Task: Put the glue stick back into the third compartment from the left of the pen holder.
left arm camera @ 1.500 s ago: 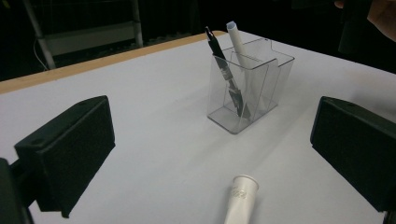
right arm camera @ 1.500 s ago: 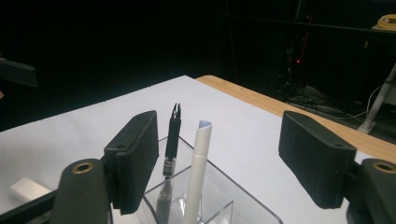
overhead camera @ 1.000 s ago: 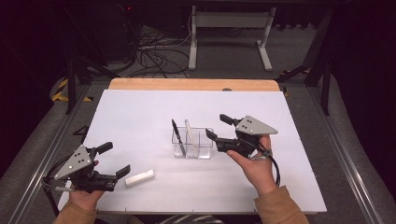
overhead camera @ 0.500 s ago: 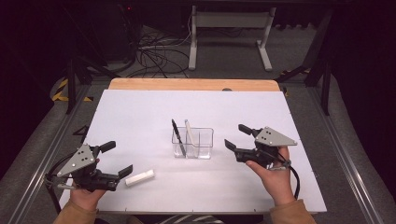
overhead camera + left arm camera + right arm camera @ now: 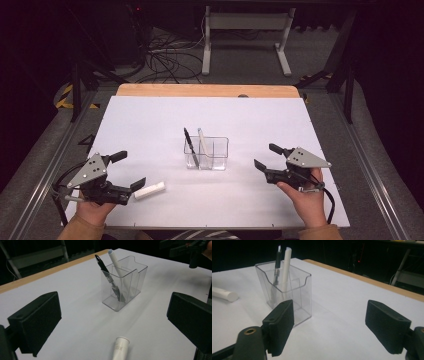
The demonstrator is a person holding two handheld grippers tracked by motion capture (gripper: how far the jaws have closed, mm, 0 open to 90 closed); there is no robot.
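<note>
Left claw (image 5: 129, 171) gapes wide near the tabletop's (image 5: 150, 120) left edge, likely lined up on the white marker (image 5: 149, 190) lying just beside it; clear holder (image 5: 207, 153) at centre keeps a black pen (image 5: 190, 146) and white marker upright; right claw (image 5: 269, 157) wide, empty, well right.

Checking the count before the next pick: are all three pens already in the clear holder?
No. The clear holder holds a black pen and a white pen; another white pen lies on the table beside the left gripper.
</note>
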